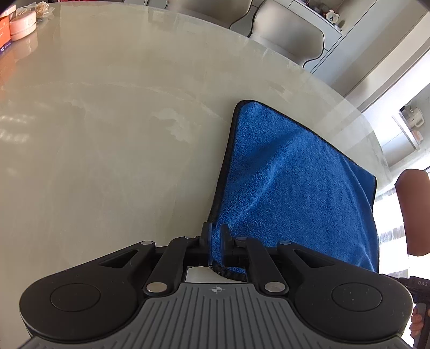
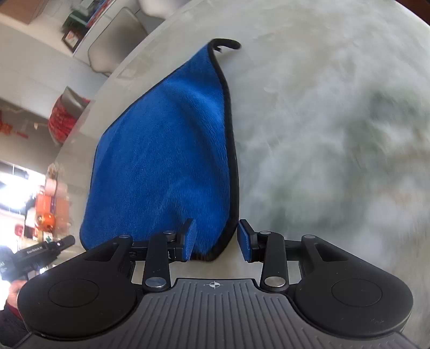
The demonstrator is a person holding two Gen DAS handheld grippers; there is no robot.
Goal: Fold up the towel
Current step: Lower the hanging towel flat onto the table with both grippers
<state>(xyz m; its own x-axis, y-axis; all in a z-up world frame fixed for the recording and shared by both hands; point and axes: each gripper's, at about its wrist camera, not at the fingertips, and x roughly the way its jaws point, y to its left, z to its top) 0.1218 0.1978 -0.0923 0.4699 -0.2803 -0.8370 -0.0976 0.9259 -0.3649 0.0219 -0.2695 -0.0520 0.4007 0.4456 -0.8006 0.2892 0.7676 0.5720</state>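
left wrist view: left gripper (image 1: 216, 236) has its fingers (image 1: 206, 236) pinched nearly together on a corner of the blue towel (image 1: 290, 174). the black-trimmed corner sits between the pads and a bit of hem pokes out behind them. from the pinch the towel runs away and to the right, raised at the gripper end, with creases fanning out from the grip. its far corner lies on the pale marble table (image 1: 107, 120), close to the curved table edge. far left on the table: a round pink box (image 1: 22, 25) beside an orange box (image 1: 4, 26). grey chairs (image 1: 290, 29) stand past the table edge. part of the other handheld unit shows at the right frame border.

right wrist view: right gripper (image 2: 216, 240) is spread wide and grips nothing. the left pad (image 2: 189, 240) overlaps the towel (image 2: 166, 150) near its close corner; whether it touches the cloth is unclear. the right pad sits off the hem, over bare table (image 2: 322, 107). the black hem runs up the towel's right side to a hang loop (image 2: 228, 44) at the far corner. this frame is motion-blurred, mostly on the table surface. a red bag (image 2: 64, 118) is in the background at left.
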